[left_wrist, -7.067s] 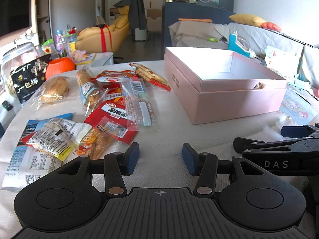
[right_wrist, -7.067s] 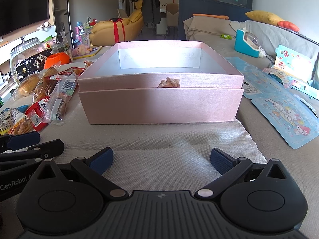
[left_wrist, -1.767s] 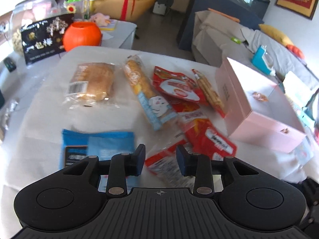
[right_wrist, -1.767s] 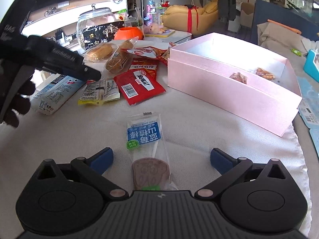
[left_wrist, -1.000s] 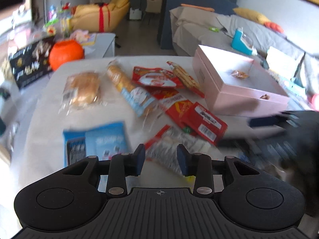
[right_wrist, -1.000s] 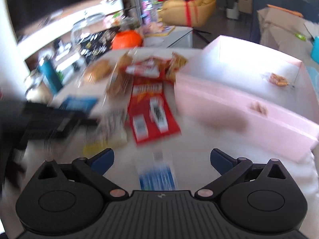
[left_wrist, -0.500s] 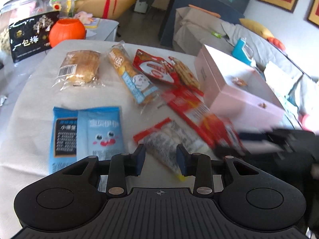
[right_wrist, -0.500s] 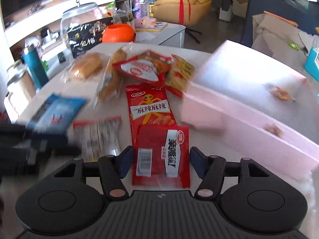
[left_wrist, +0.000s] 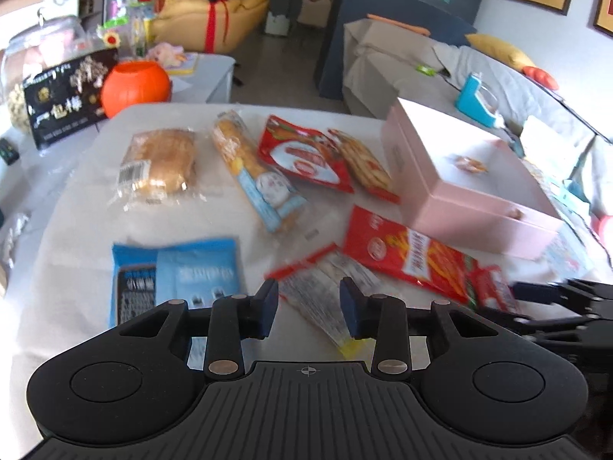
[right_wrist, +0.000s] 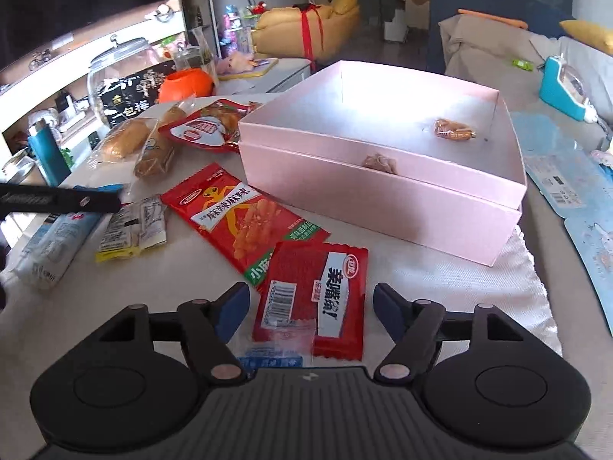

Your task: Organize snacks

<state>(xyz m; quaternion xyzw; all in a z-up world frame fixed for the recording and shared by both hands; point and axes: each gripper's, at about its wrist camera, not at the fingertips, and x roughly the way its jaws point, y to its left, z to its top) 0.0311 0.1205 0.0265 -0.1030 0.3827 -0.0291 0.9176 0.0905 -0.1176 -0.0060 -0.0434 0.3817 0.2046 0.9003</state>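
Snack packets lie on a white cloth beside an open pink box [right_wrist: 383, 199] that holds two small snacks [right_wrist: 454, 130]. My right gripper [right_wrist: 310, 306] hangs low over a square red packet [right_wrist: 310, 295]. Its jaws are opening, and the packet lies between the fingers with neither pad touching it. A clear blue packet [right_wrist: 268, 360] peeks out under its near end. My left gripper [left_wrist: 308, 306] stands partly open above a clear packet with a yellow end [left_wrist: 325, 287], which rests flat on the cloth. A long red packet [right_wrist: 245, 222] lies between the two grippers.
Farther back lie a bread bun [left_wrist: 161, 165], a long roll [left_wrist: 256, 176], a red sausage pack [left_wrist: 302, 157] and a biscuit pack [left_wrist: 364, 165]. A blue packet [left_wrist: 176, 276] lies at the left. An orange bowl [left_wrist: 134, 84] and a glass jar [right_wrist: 115, 69] stand beyond the cloth.
The right gripper went from wide open over the clear blue packet to narrow around the square red packet, then widened again. The left gripper has hardly moved.
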